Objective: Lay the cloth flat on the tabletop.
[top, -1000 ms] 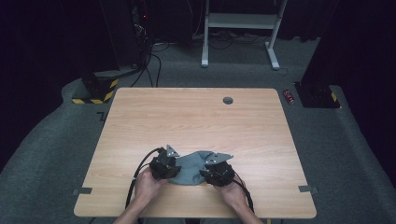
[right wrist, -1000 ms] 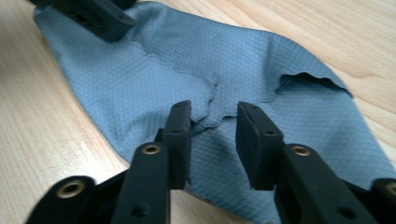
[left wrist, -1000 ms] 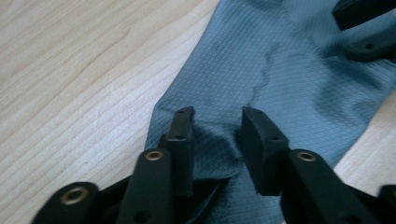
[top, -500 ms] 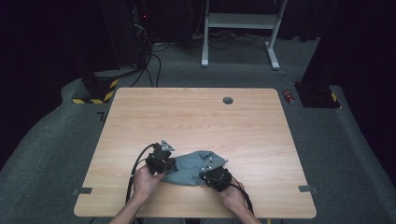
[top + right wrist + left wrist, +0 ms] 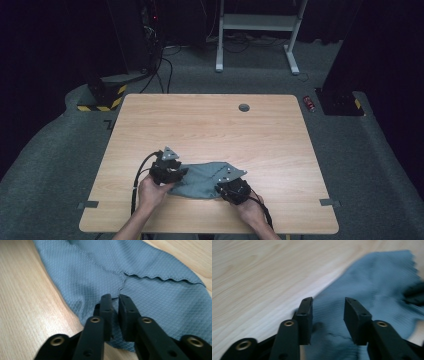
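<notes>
In the high view we see the wooden table (image 5: 210,125) with a grey-blue cloth (image 5: 200,180) lying crumpled near its front edge, between the two hands of the person. At the left end of the cloth sits the left gripper (image 5: 172,175), held in the left hand (image 5: 150,192), with its black cable (image 5: 136,185) going back toward the person. In the left gripper view its jaws stand apart over the left edge of the cloth (image 5: 372,285); they have just been opening, the cloth lies flat under and between them, and the pads do not press on it. To the left of this cloth edge the wood of the table (image 5: 257,272) is bare. Further right in the high view, the right gripper (image 5: 231,189) rests at the right end of the cloth, held in the right hand (image 5: 252,210). In the right gripper view its jaws are only a narrow gap apart; they too have just been opening, and between them runs a small fold of the cloth (image 5: 150,277) at the place where two wavy hems meet. We cannot tell whether the pads pinch this fold or only stand beside it. On the far side of the table a small round hole (image 5: 244,107) is seen.
</notes>
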Motion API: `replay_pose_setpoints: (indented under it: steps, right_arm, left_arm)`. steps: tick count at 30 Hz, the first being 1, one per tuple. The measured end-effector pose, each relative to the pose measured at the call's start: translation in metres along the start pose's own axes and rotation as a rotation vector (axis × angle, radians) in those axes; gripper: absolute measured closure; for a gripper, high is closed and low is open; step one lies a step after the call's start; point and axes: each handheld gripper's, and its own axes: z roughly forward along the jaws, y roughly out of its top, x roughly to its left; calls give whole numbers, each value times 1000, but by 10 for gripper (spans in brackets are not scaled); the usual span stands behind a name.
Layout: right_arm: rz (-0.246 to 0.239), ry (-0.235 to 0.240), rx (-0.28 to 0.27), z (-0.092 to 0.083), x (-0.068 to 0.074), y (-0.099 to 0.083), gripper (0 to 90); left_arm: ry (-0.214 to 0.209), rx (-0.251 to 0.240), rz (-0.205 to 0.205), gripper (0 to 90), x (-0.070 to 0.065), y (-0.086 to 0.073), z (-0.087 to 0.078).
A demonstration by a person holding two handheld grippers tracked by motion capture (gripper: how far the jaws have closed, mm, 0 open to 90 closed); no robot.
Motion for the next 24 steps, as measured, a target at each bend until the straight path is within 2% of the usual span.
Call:
replay_pose_setpoints:
  steps: [2,3,6,10,14,17,19,20,22,24]
  right_arm:
    - [12,1,-8,-1,-1,1,757]
    - [19,1,-13,-1,-1,2,741]
    - [24,2,-20,-1,0,4,718]
    - [21,2,-23,1,4,7,692]
    - [22,-5,-10,4,4,8,670]
    - [12,-5,4,8,4,7,694]
    - [-13,-1,6,9,6,6,748]
    - [-21,5,4,9,7,6,788]
    - [-45,10,9,9,8,7,847]
    - [-75,-4,16,9,10,7,874]
  left_arm:
    - [-10,35,52,558,-11,3,6]
    - [-11,45,60,552,-13,3,10]
    - [-10,95,54,552,-16,4,24]
    - [8,132,30,552,-12,2,40]
    - [22,129,23,543,-11,1,44]
    - [28,129,23,549,-11,1,44]
    - [33,128,13,599,-9,1,44]
    - [31,129,11,668,-7,2,44]
    - [21,149,4,788,-3,4,43]
    - [10,182,20,871,-1,8,43]
